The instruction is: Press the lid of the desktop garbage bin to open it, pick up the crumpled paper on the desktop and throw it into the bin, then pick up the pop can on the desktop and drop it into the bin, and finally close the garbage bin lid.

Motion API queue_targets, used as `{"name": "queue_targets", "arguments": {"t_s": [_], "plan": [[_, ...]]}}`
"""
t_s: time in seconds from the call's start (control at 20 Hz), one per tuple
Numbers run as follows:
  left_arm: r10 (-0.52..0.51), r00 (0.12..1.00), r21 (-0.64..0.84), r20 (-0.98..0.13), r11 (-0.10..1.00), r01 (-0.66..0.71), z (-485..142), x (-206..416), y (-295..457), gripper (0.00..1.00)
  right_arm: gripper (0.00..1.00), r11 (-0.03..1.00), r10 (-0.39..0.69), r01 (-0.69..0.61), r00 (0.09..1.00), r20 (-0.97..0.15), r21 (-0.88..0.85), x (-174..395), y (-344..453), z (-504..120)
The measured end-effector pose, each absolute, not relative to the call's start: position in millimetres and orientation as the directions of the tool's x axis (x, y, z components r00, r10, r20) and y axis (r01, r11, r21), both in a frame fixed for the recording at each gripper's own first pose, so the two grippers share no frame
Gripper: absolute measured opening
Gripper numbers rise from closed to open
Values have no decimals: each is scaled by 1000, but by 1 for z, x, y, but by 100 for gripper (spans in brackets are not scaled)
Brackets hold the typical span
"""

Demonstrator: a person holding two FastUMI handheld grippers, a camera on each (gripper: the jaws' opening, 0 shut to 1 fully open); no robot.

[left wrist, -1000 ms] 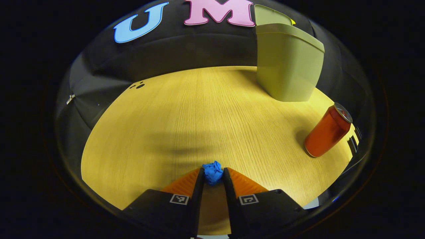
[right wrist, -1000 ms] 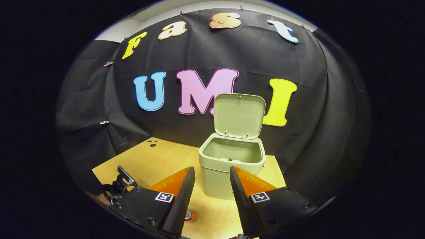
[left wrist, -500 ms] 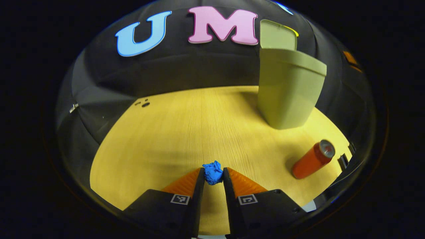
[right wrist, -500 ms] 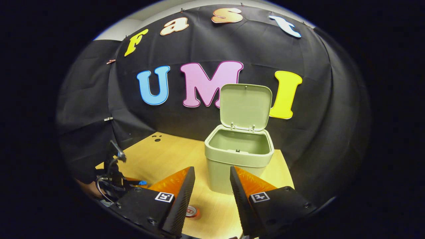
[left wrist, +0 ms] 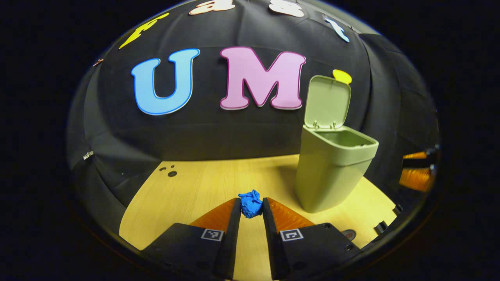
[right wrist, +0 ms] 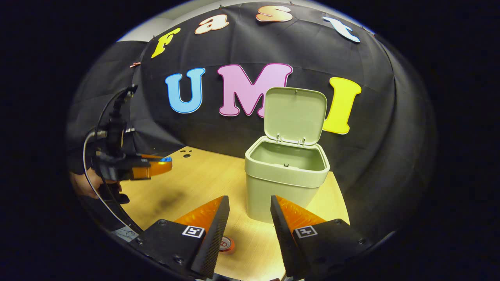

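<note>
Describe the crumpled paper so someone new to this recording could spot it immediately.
Start at the pale green bin standing with its lid up on the wooden table. Left of the bin, the left gripper is held above the table. Pinched between its fingertips is the crumpled paper: a small wad, the only bright blue thing here.

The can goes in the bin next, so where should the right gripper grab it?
Judging by its round top facing up, the pop can stands upright between the right gripper fingers. Lower from above, then close across its curved sides below the rim.
</note>
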State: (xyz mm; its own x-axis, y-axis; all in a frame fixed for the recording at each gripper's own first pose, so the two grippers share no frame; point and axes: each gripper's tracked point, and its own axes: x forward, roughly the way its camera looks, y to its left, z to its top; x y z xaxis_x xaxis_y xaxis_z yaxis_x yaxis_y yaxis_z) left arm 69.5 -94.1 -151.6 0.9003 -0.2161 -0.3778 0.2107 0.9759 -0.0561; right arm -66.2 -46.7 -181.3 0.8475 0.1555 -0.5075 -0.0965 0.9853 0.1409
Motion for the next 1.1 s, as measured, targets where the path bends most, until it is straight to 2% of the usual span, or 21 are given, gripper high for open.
{"name": "queue_targets", "arguments": {"t_s": [0.15,0.2,0.3,0.35,0.55,0.85,1.1], "plan": [[-258,915,-63,-310,966,251,-120,85,-110,38,68,984,156,-85,838,-523,158,-73,-41,-190],[-280,915,-67,-289,960,273,-110,91,-118,35,68,985,149,-79,836,-528,153,-75,-41,-193],[-339,905,-82,-256,941,329,-95,104,-138,41,69,987,136,-66,831,-540,147,-82,-43,-197],[-364,899,-88,-242,931,353,-88,111,-148,38,69,988,127,-55,829,-545,146,-84,-44,-200],[-459,865,-93,-204,888,449,-71,135,-196,38,69,991,74,4,823,-563,136,-96,-54,-203],[-596,781,-63,-187,801,596,-65,158,-271,38,69,990,16,71,809,-588,125,-113,-59,-207],[-655,722,-28,-222,745,667,-82,178,-316,38,70,984,-31,130,799,-600,123,-119,-62,-206]]}}
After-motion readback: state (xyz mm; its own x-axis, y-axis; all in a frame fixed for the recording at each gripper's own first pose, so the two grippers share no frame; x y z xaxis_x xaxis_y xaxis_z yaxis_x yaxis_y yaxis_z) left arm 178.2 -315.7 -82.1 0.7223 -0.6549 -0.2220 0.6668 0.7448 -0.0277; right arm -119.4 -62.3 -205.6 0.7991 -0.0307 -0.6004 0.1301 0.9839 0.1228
